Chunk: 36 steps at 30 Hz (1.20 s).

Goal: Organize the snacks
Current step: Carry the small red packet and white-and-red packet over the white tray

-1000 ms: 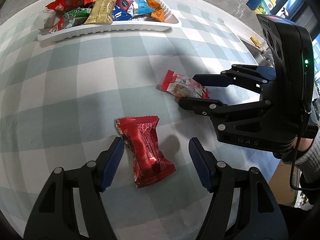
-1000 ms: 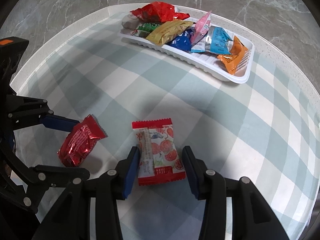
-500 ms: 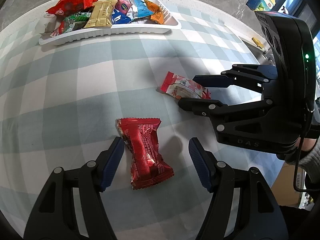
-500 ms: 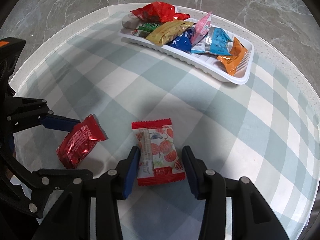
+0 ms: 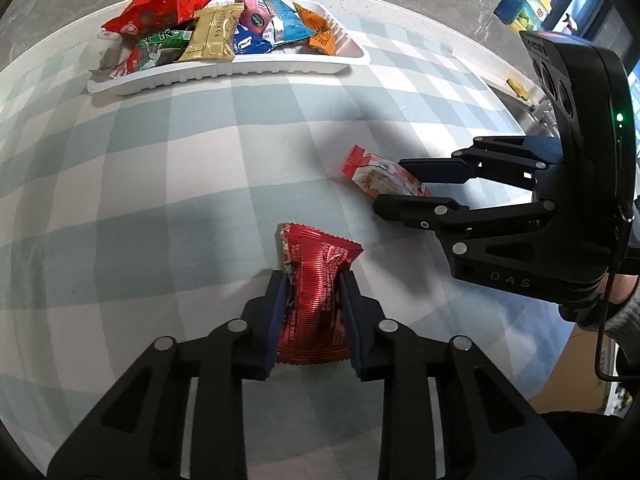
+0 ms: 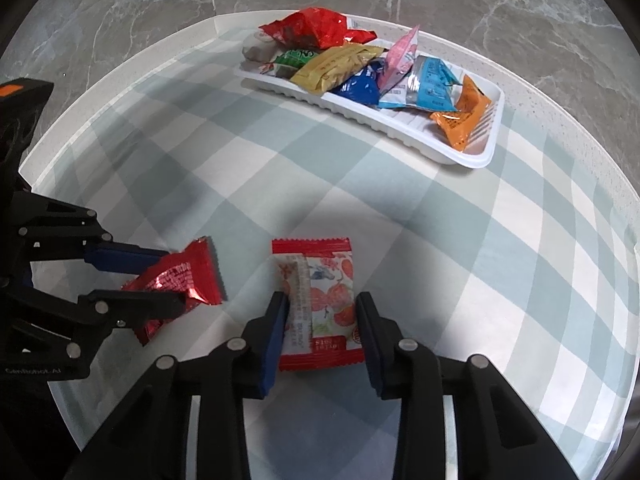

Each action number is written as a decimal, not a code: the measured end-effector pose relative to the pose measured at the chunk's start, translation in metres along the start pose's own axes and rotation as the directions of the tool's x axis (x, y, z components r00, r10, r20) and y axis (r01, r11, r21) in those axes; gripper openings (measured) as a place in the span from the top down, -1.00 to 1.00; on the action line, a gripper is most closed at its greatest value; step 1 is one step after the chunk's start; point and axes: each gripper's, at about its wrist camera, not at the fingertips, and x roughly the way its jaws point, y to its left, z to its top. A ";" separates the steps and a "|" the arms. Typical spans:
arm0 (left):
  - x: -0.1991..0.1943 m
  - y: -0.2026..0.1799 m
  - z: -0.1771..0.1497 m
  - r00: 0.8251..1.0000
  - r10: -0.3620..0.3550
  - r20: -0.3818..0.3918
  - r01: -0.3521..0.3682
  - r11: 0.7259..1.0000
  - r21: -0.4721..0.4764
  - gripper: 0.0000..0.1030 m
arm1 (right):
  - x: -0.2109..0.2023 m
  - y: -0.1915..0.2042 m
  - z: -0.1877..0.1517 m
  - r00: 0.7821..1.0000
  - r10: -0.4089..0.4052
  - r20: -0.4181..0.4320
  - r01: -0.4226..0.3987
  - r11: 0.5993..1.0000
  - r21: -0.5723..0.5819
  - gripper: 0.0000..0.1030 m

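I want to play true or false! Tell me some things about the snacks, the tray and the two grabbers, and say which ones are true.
1. The left gripper is squeezing the shiny red packet. True; its jaws have just been closing and now press both sides.
2. The white tray is empty. False; it holds many snack packets.
3. The fruit-picture packet lies between the fingers of the right gripper. True; the jaws have just been closing, with a gap on one side.
4. The tablecloth is plain pink. False; it is checked pale green and white.
5. The orange packet lies on the cloth beside the tray. False; it sits inside the tray, at one end.
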 end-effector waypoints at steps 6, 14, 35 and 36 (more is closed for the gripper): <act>-0.001 -0.001 0.000 1.000 -0.010 0.004 0.010 1.000 0.010 0.55 | -0.006 -0.003 -0.004 1.000 0.021 0.009 -0.021 0.999 0.027 0.29; -0.006 -0.001 0.000 1.000 -0.020 0.015 0.019 1.000 0.014 0.56 | -0.018 -0.007 -0.007 0.998 0.046 0.035 -0.049 0.997 0.067 0.29; -0.028 0.015 0.022 0.997 -0.031 0.064 0.030 0.999 0.013 0.56 | -0.037 -0.012 0.019 0.995 0.054 0.083 -0.061 0.994 0.087 0.29; -0.029 0.016 0.024 0.997 -0.031 0.068 0.031 0.999 0.013 0.56 | -0.039 -0.012 0.022 0.995 0.052 0.088 -0.059 0.994 0.088 0.29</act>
